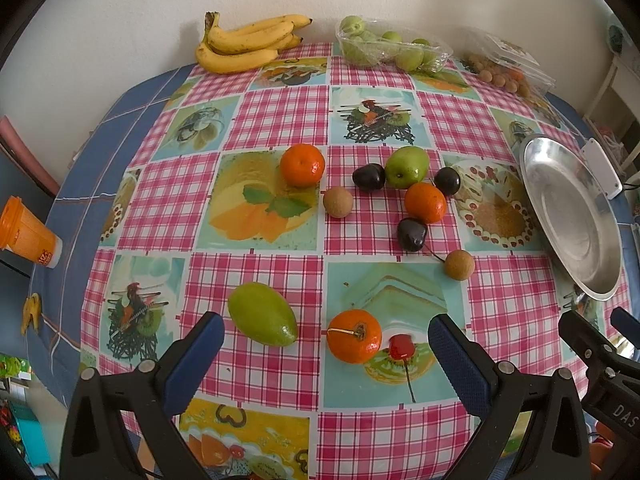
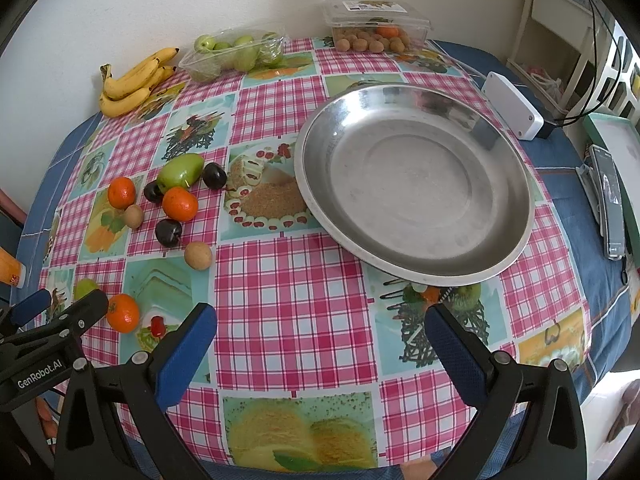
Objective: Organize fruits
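Note:
Loose fruit lies on the checked tablecloth. In the left wrist view an orange (image 1: 354,336) and a green mango (image 1: 262,314) lie just ahead of my open, empty left gripper (image 1: 324,344). Farther off are two more oranges (image 1: 302,165) (image 1: 425,202), a green fruit (image 1: 407,167), dark plums (image 1: 368,177) and small brown fruits (image 1: 338,201). An empty metal plate (image 1: 576,236) sits at the right. In the right wrist view the plate (image 2: 416,184) is ahead of my open, empty right gripper (image 2: 320,332); the fruit cluster (image 2: 180,203) lies to its left.
Bananas (image 1: 244,42), a clear tray of green fruit (image 1: 394,46) and a clear box of small brown fruit (image 1: 506,66) stand along the back wall. An orange cup (image 1: 28,234) stands at the left edge. A white device (image 2: 512,105) and a phone (image 2: 610,200) lie right of the plate.

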A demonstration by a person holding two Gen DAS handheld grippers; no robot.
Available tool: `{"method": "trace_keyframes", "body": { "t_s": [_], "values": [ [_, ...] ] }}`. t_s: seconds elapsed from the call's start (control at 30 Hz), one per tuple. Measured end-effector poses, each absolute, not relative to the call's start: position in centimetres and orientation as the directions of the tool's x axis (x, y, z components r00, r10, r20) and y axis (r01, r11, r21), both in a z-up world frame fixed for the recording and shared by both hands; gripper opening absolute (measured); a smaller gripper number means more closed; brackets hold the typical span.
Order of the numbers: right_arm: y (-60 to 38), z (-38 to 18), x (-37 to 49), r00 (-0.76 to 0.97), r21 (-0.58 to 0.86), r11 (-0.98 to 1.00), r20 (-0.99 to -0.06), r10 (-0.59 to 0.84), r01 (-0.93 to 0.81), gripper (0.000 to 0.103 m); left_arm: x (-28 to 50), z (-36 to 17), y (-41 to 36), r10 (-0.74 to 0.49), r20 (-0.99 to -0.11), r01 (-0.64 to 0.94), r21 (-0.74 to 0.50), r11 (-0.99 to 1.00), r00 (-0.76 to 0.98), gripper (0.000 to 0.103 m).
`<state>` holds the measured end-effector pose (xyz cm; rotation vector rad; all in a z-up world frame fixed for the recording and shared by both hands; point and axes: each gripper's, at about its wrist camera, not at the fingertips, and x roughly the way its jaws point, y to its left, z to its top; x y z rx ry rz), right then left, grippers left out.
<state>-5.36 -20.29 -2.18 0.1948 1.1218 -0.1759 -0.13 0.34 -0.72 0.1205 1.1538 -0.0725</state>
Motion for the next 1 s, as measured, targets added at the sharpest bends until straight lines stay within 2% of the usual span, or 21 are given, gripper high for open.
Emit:
{"method": "trace_keyframes", "body": {
  "t_s": [0.3, 0.7, 0.8, 0.9, 1.0],
  "values": [
    [-20.2, -2.2, -5.3, 0.424, 0.069, 0.970, -0.905, -0.039, 0.235, 0.103, 0.0, -1.0, 0.4, 0.013, -0.934, 0.120, 0.060, 0.991, 0.357, 0.103],
    [-17.4, -1.5, -3.1, 0.501, 0.189, 0.977, -0.857, 0.117, 0.097, 0.103, 1.0, -2.7, 1.2, -0.052, -0.961, 0.088, -0.029, 0.996, 0.272, 0.103],
    [-16.8, -1.6, -2.2, 0.507, 0.201, 0.977, -0.851, 0.136, 0.076, 0.103, 1.2, -3.2, 1.2, -0.045, -0.966, 0.088, -0.023, 0.996, 0.253, 0.100],
    [-16.1, -2.1, -1.5, 0.495, 0.176, 0.983, -0.860, 0.124, 0.060, 0.103, 1.5, -3.6, 1.4, -0.065, -0.967, 0.080, -0.046, 0.996, 0.245, 0.092],
    [-15.3, -2.8, -0.9, 0.477, 0.173, 0.984, -0.868, 0.135, 0.036, 0.100, 1.6, -3.6, 1.3, -0.058, -0.964, 0.079, -0.039, 0.996, 0.259, 0.092]
  ]
}}
